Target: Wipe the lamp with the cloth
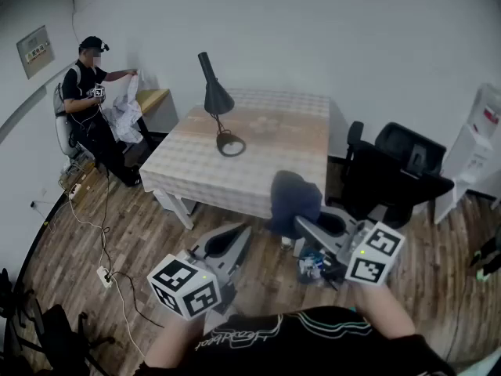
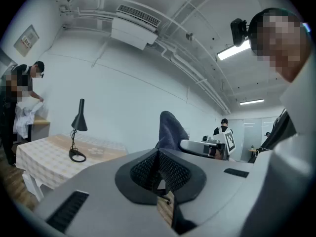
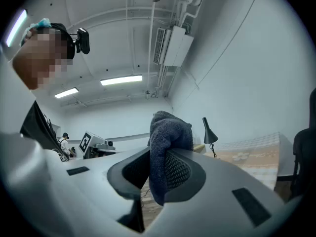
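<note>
Lamp (image 1: 217, 100) stands on the table (image 1: 266, 171), left of the tabletop's centre. Its round base sits nearer the left edge than the right, and the black shade tilts on a thin stem. Nothing else shows on the checked tabletop, which is bare to the right of the base and toward the near edge.

Cloth (image 1: 295, 198) is dark blue-grey and bunched. The right gripper (image 1: 307, 225) pinches it, and in the head view it hangs over the table's near edge, well apart from the lamp. In the right gripper view the cloth (image 3: 165, 142) is clamped between the mesh pads of that gripper (image 3: 157, 169). A fold rises above the jaws and a tail hangs below. The lamp (image 3: 209, 135) shows just to the right of it, far off.

Left gripper (image 1: 239, 233) is level with the near-left table corner, over the wood floor. In its own view the jaws (image 2: 159, 169) are pressed together with nothing between them. The lamp (image 2: 79, 122) shows at left and the cloth (image 2: 170, 132) just past the jaw tips.

- Right side of table: a black office chair (image 1: 399, 171) stands close against that edge.
- Left side of table: open floor, crossed by a power strip (image 1: 104, 275) and its cables.
- Far left wall: a person (image 1: 90, 92) stands there, apart from the table.
</note>
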Available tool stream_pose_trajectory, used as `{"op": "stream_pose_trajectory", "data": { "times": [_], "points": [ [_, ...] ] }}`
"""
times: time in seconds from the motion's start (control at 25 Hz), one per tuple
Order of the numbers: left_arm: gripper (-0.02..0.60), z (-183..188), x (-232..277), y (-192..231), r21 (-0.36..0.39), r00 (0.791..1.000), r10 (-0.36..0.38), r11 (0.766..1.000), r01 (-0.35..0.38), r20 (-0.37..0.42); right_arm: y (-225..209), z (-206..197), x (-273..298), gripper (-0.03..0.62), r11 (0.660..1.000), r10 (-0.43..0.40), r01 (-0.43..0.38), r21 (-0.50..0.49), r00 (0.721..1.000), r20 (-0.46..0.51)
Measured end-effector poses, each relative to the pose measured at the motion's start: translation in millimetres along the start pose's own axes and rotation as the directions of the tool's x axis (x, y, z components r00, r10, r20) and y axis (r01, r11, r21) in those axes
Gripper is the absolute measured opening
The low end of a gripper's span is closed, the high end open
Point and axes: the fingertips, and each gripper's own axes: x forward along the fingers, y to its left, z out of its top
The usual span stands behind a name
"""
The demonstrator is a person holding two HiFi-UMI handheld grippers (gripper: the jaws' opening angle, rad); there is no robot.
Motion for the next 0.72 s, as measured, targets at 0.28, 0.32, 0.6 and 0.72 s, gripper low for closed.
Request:
{"op": "stream_pose_trajectory", "data": {
  "times": [0.28,0.32,0.6,0.72],
  "points": [
    [0.0,1.1,7.6,-5.6,0.006,1.0,0.008,1.0,-0.008,0.001,-6.1,2.0,-7.7,0.061,1.0,0.004,-0.004,0.001,1.0,0.008],
    [0.0,1.1,7.9,-5.5,0.005,1.0,0.01,1.0,-0.01,0.001,-6.7,2.0,-7.4,0.061,1.0,0.006,-0.006,0.003,1.0,0.007],
    [0.0,-4.0,8.3,2.5,-0.008,1.0,0.017,1.0,-0.017,-0.011,-8.8,-6.7,1.1,0.061,1.0,0.004,-0.004,-0.008,1.0,-0.016],
    [0.0,-5.6,13.4,7.9,-0.011,1.0,0.01,1.0,-0.01,-0.008,-14.2,-11.2,4.7,0.061,1.0,0.004,-0.004,-0.012,1.0,-0.024]
  ]
}}
